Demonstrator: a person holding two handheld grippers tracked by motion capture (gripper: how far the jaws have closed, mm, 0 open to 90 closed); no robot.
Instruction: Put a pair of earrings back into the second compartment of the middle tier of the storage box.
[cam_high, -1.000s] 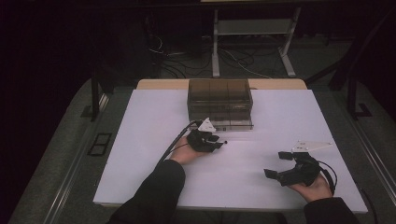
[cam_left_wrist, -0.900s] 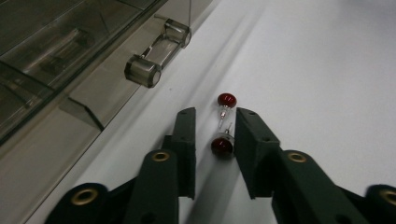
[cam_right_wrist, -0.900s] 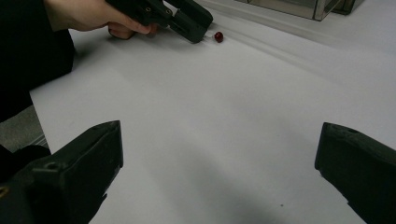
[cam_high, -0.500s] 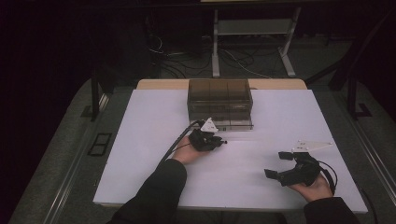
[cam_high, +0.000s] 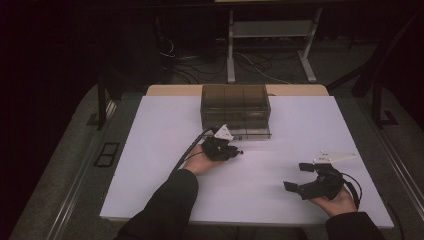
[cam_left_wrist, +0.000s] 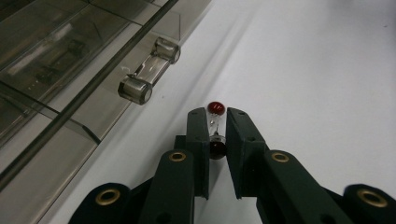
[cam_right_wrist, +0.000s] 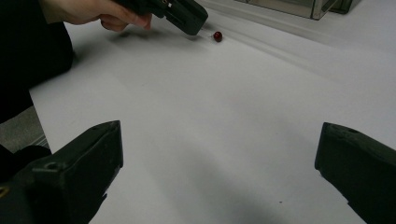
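My left gripper (cam_left_wrist: 217, 116) is shut on a small clear-stemmed piece with a red bead at its end (cam_left_wrist: 216, 108), low over the white table. It sits just in front of the smoky clear drawer box (cam_high: 235, 107), near the box's drawer handle (cam_left_wrist: 149, 70). In the high view the left gripper (cam_high: 238, 151) points right. The right gripper view shows the red bead (cam_right_wrist: 217, 36) poking out of the left gripper's tip (cam_right_wrist: 189, 18). My right gripper (cam_high: 296, 176) rests at the table's near right, jaws wide open (cam_right_wrist: 217, 140) with nothing between them.
The white table top (cam_high: 165, 130) stretches left and right of the box. A wooden edge (cam_high: 170, 90) shows behind it. Cables and a metal stand (cam_high: 270, 45) lie on the dark floor beyond. A sleeve (cam_high: 165, 205) comes in from the bottom.
The left gripper has edged slightly to the right in front of the box. The right gripper has kept still.
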